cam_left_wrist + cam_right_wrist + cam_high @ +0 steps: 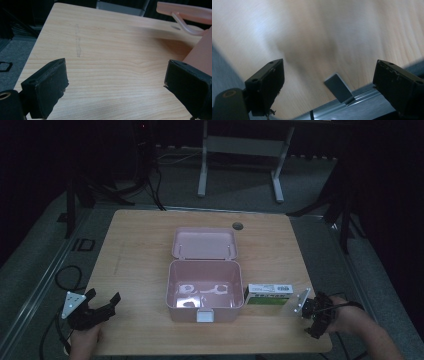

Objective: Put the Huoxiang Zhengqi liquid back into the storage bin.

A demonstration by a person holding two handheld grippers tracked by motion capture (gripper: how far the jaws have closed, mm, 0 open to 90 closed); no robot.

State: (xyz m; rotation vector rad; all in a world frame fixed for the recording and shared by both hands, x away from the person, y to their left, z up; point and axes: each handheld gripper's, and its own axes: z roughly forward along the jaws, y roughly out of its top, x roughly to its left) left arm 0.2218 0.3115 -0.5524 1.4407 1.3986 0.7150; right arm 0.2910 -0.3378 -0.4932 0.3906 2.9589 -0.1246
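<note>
Two grippers sit low at the near edge of the wooden counter (140, 245), one in each hand, both empty. Left gripper (102, 304) at near-left corner, jaws spread wide; in the left gripper view they frame bare wood grain, with the pink box wall (201, 56) showing just past the right-hand jaw. Right gripper (316, 312) at near-right corner, hand (350, 317) behind it; in the right gripper view its jaws also stand wide apart over blurred wood and the counter's edge, nothing between them.

Pink box (203, 292) rests mid-counter, lid (204, 242) swung back and lying open on the far side. White latch (205, 315) on its near wall. Interior looks empty apart from pale reflections.

Small green-and-white carton (268, 294) lies flat just beside the box's right wall, between box and right gripper; touching or not, cannot tell.

Round cable hole (237, 226) near the far edge.
</note>
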